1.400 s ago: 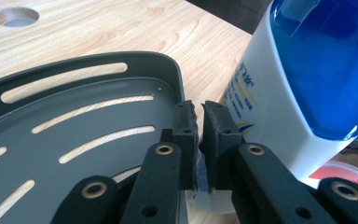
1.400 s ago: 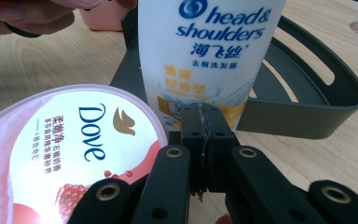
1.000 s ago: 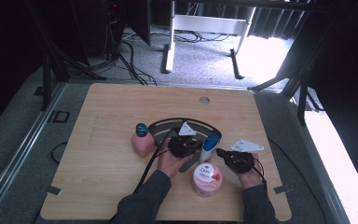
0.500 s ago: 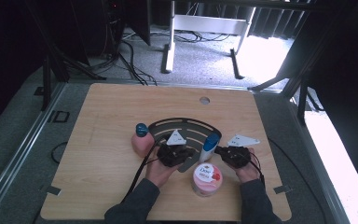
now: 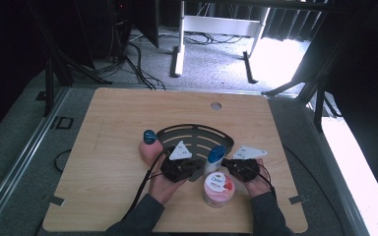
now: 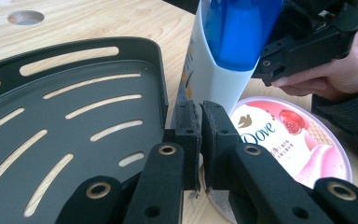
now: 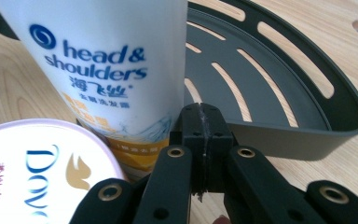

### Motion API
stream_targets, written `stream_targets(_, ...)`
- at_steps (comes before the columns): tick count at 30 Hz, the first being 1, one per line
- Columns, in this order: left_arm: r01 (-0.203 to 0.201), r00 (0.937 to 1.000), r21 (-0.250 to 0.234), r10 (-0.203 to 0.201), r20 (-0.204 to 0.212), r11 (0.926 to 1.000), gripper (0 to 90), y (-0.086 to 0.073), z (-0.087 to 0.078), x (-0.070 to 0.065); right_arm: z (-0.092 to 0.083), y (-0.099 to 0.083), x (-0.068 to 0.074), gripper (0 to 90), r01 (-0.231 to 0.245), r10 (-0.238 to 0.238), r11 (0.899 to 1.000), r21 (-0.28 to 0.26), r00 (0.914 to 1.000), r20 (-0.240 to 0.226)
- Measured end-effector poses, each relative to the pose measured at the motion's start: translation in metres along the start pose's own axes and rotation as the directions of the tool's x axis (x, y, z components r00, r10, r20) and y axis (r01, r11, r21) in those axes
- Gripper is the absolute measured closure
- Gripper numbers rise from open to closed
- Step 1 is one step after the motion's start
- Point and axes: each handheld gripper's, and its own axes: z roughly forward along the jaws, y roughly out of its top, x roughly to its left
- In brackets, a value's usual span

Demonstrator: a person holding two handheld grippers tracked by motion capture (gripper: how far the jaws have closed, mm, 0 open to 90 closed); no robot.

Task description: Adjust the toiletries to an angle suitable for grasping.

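Standing at the front edge of the dark tray [image 5: 195,132], the shampoo bottle [image 5: 215,158] is seen between the two grippers, its base hidden behind the pink jar [image 5: 218,189]. The left gripper [image 6: 200,114] shows a narrow slit between its jaws, which have just been opening, with nothing between them. The right gripper [image 7: 203,116] is closed on nothing. The bottle's cap is cut off in both gripper views.

"head & shoulders" on the white bottle [image 7: 107,70], "Dove" on the jar lid [image 6: 289,140]
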Motion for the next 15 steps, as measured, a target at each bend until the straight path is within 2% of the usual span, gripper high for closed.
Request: stream_targets(15, 0.039, 0.9990, -0.023, -0.039, -0.021, 0.9990, 84.9, -0.012, -0.016, -0.001, 0.003, 0.014, 0.022, 89.9, 0.085, -0.085, 0.996, 0.042, 0.9964, -0.009)
